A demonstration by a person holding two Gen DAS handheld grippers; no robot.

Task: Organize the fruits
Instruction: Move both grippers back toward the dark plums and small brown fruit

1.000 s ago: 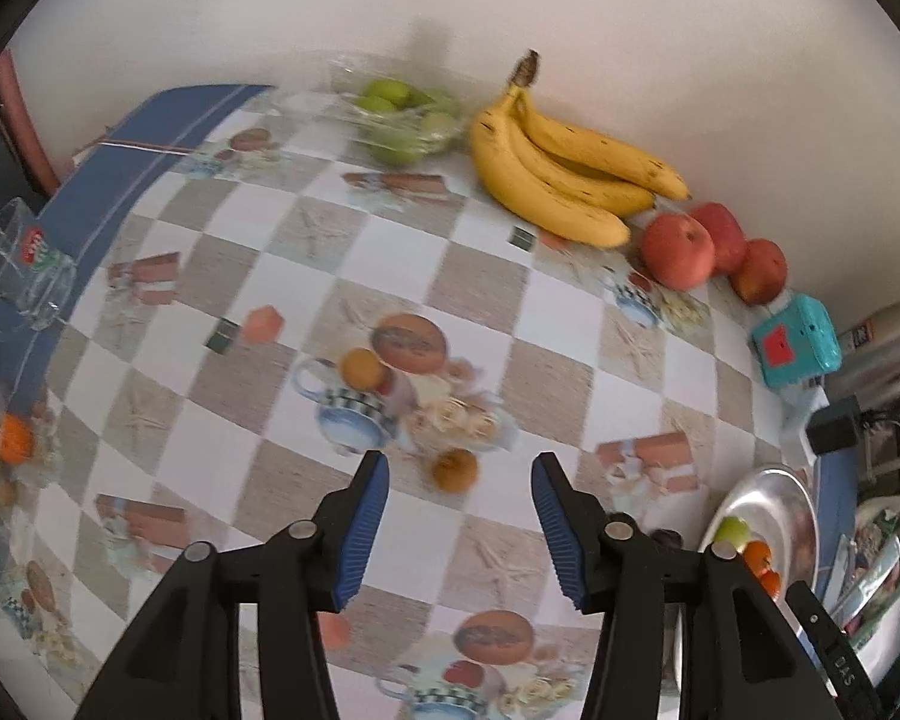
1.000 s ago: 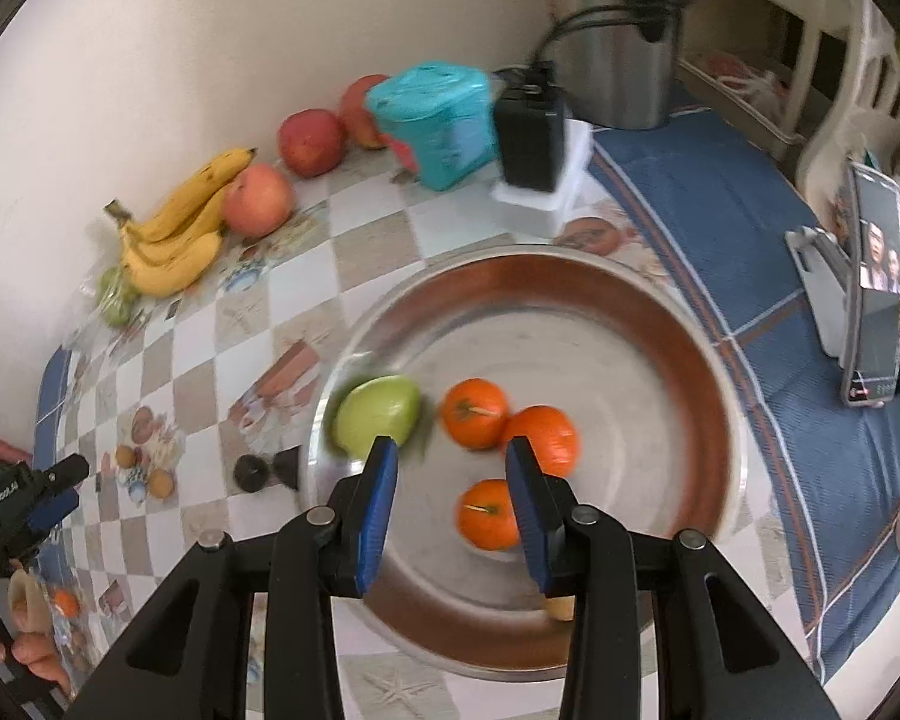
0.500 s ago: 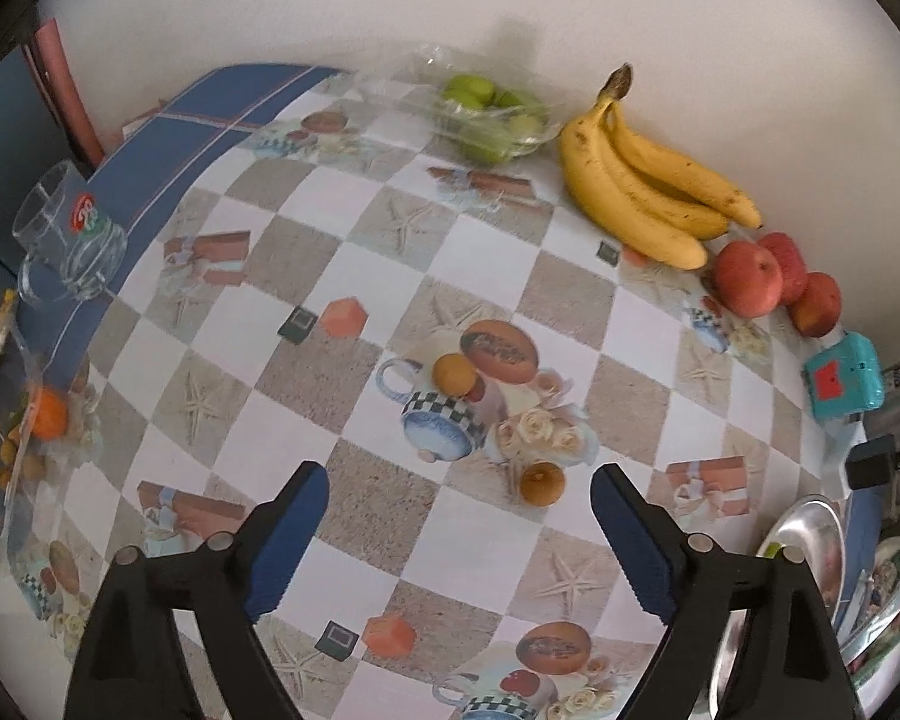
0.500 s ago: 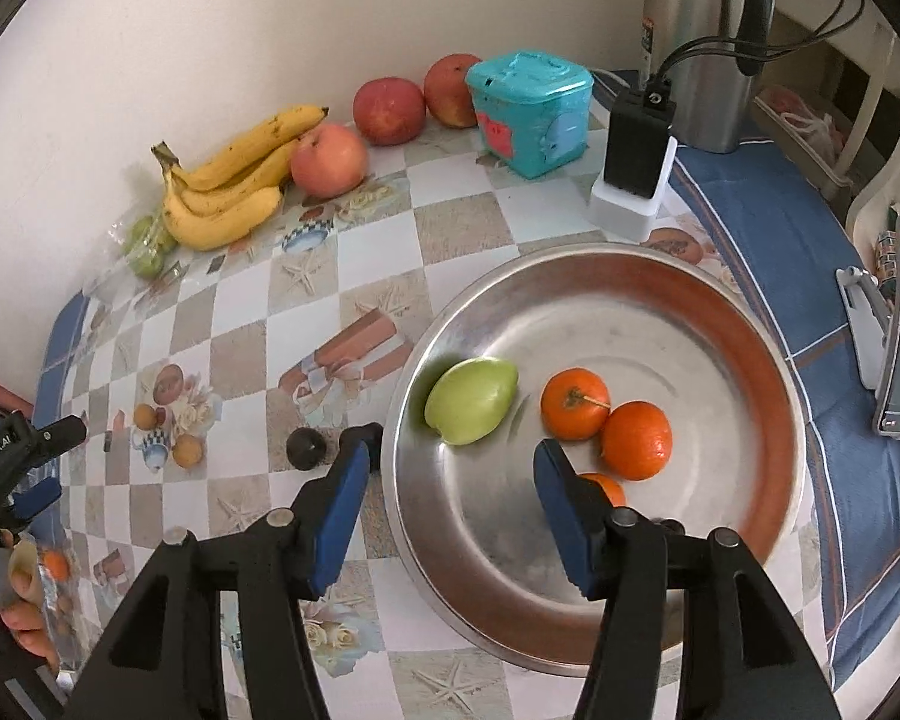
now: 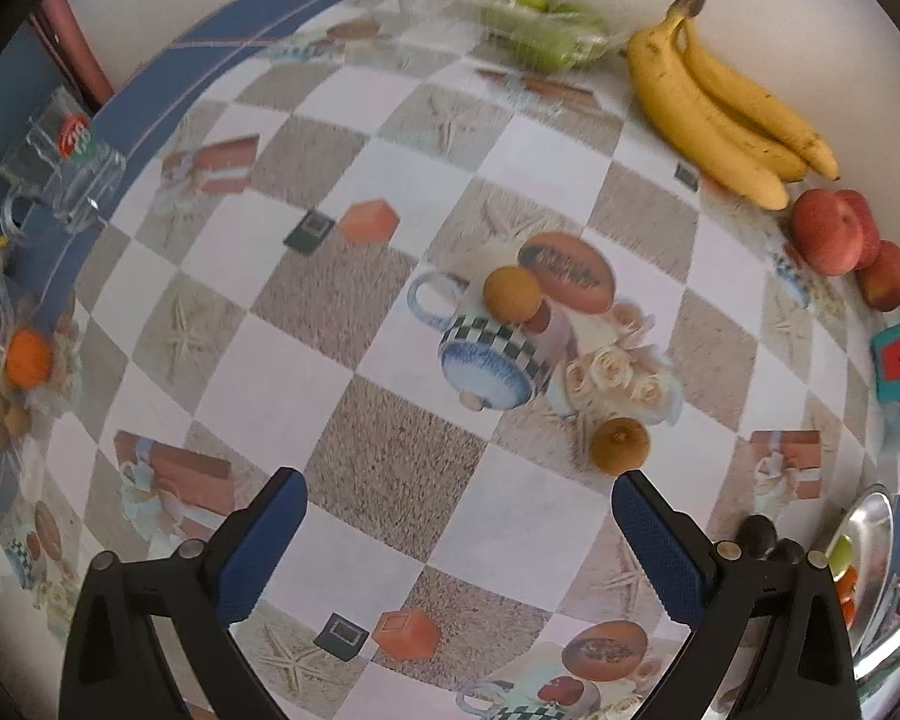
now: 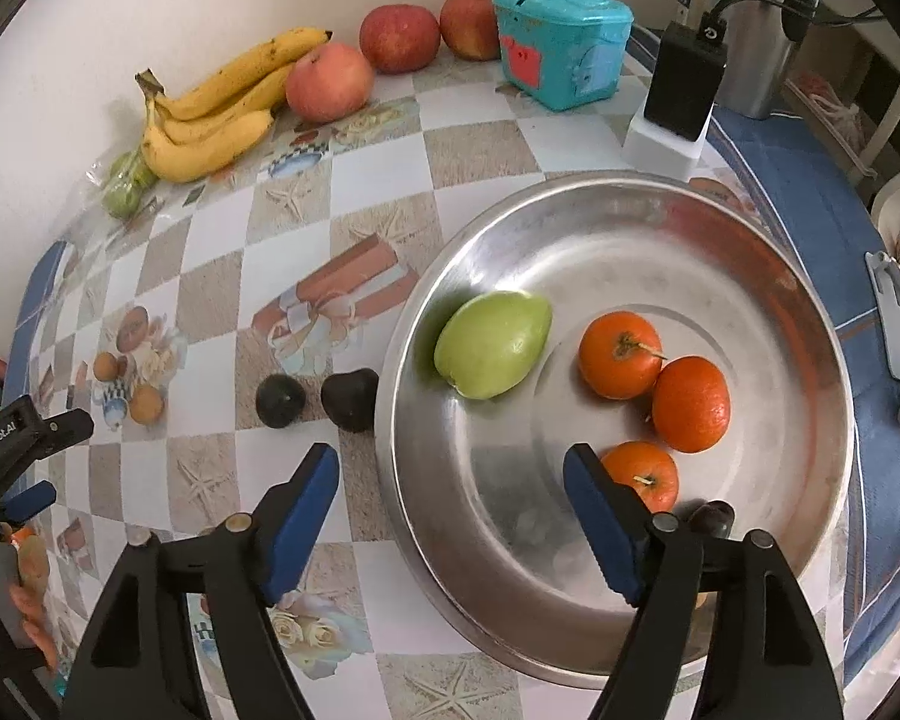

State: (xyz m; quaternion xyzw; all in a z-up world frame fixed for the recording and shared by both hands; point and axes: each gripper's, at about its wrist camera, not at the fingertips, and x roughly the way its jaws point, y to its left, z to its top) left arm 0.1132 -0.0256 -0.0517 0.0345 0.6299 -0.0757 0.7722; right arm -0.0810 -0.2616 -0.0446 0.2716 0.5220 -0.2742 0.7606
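Table [image 6: 378, 138]: I work over a checked cloth with printed cups and flowers; I have pulled both claws up and back in the last second, so far more of it shows in each view.
Bowl [image 6: 810, 324]: the steel bowl sits toward the table's right edge, and my right claw has lifted off it.
Bananas [image 5: 720, 114]: a bunch along the back edge by the wall, not yet sorted.
Apples [image 6: 399, 36]: three red ones along the back edge, right of the bananas, also waiting.
Green fruit [image 6: 492, 342]: it lies loose at the bowl's left wall; a second ago it sat blurred by my right claw, so I judge this drop done.
Oranges [image 6: 621, 354]: three sit in the bowl's right half, two of them touching.
Bagged green fruit [image 5: 540, 30]: in clear plastic at the back edge, left of the bananas; probably next.
Dark fruits [image 6: 279, 399]: two on the cloth just left of the bowl's rim.
Right claw [image 6: 450, 516]: spread wide, wider than a second ago, holding nothing, hanging over the bowl's near-left rim.
Left claw [image 5: 459, 531]: also opened wide since then, empty, touching nothing, above the middle of the cloth.
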